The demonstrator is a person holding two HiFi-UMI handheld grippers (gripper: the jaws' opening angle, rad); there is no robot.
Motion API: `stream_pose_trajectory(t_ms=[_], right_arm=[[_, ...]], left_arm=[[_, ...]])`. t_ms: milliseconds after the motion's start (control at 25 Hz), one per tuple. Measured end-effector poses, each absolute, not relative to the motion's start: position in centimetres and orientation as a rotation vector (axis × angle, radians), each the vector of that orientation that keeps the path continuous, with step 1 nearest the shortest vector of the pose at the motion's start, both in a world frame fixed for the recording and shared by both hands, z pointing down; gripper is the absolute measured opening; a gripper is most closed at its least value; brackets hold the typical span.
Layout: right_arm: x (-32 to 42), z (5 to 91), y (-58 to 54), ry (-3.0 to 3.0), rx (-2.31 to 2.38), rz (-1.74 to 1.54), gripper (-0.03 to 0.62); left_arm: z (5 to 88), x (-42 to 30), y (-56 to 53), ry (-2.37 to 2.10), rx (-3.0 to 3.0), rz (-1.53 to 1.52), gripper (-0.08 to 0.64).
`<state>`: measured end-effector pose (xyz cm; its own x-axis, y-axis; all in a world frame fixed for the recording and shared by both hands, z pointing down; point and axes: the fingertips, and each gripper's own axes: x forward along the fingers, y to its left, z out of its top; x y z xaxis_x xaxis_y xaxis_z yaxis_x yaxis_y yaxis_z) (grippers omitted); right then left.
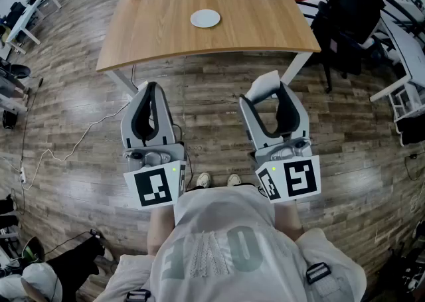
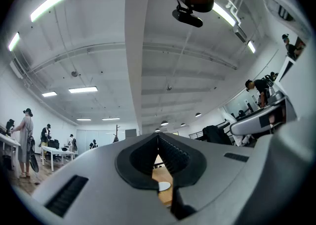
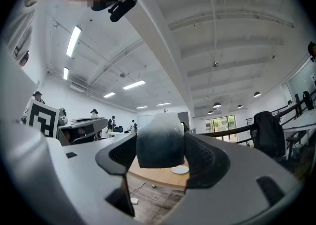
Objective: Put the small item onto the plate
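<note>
— Standing well back from the table (image 1: 252, 22); what's the worry?
— My left tongs (image 1: 151, 88) are closed on nothing, and my right tongs (image 1: 267, 95) are spread wide. The plate (image 1: 205, 18) sits far off, mid-table.
— And the small item (image 3: 160, 140)?
— Clamped in my right tongs. Over that long carry, a loosened squeeze could drop it short of the plate.

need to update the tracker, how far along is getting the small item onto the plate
Done: the small item is gripped in the right claw. In hand: it is held above the floor, short of the table. Left: carry it over and set it on the white plate, which lies bare. The left claw is shut and empty.
</note>
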<state>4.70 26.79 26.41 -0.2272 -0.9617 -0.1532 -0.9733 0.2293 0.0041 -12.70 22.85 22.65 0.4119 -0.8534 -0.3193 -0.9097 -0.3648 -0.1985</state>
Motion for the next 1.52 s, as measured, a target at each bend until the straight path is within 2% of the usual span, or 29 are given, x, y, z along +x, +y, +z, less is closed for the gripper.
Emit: stream_pose_trajectory(t_ms=[400, 800, 1160, 1520], right_arm=[[9.2, 27.5, 27.1, 2.395, -1.850, 0.141, 0.307], [12.5, 29.8, 26.7, 2.392, -1.858, 0.082, 0.307], [14.2, 32.5, 21.5, 2.392, -1.912, 0.090, 0.307], [12.1, 33.2, 11.6, 2.470, -1.879, 0.100, 0.307]], left_arm=[[23.4, -9.6, 23.8, 1.582, -2.287, 0.196, 0.009], [25.0, -10.2, 23.1, 1.695, -2.243, 0.137, 0.009], [27.3, -10.2, 16.9, 1.717, -2.245, 0.235, 0.009], [27.9, -9.2, 7.3, 1.663, -2.291, 0.271, 0.009]])
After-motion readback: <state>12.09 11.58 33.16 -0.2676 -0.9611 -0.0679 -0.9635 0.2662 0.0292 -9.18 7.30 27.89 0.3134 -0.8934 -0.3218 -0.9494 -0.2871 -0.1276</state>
